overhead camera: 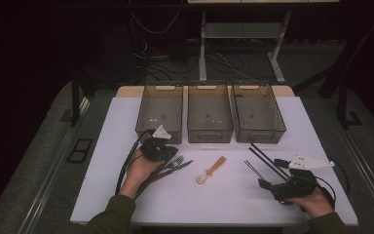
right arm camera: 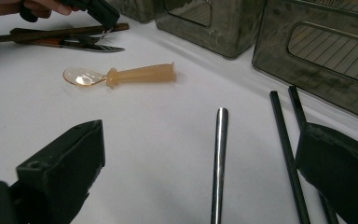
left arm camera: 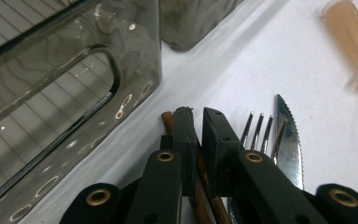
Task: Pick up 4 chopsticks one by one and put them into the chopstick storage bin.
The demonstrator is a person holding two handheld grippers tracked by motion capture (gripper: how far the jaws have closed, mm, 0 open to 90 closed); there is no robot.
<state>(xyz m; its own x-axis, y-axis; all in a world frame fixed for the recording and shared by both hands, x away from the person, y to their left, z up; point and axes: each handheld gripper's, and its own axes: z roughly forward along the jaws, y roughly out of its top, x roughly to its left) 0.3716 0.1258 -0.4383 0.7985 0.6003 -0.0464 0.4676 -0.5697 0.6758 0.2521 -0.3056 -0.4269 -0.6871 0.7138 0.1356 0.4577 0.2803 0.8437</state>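
A thin brown wooden stick (left arm camera: 168, 122) lies on the white table top (overhead camera: 126, 122) beside a steel fork (left arm camera: 257, 127) and a serrated steel knife (left arm camera: 289, 140), just in front of the leftmost of three smoky transparent plastic bins (overhead camera: 159, 113). The left gripper (left arm camera: 196, 116) has its two black jaws drawn nearly together over this stick; the left gripper view shows the stick passing between and under them, so the jaws appear clamped on it. The person's left hand (overhead camera: 141, 168) carries this gripper at the table's left half, close to the bin's front wall.

Right of the cutlery, a translucent amber plastic spoon (overhead camera: 211, 169) lies alone near the table's middle, with bare white surface around it. Farther right, a slim steel rod (right arm camera: 220, 163) and two black sticks (right arm camera: 286, 154) lie side by side, angled toward the rightmost bin (overhead camera: 259, 112). The right gripper (right arm camera: 200, 158) holds nothing: its jaws stand wide apart, with the steel rod on the table between them. The middle bin (overhead camera: 210, 112) stands between the other two, and all three line up along the far edge.
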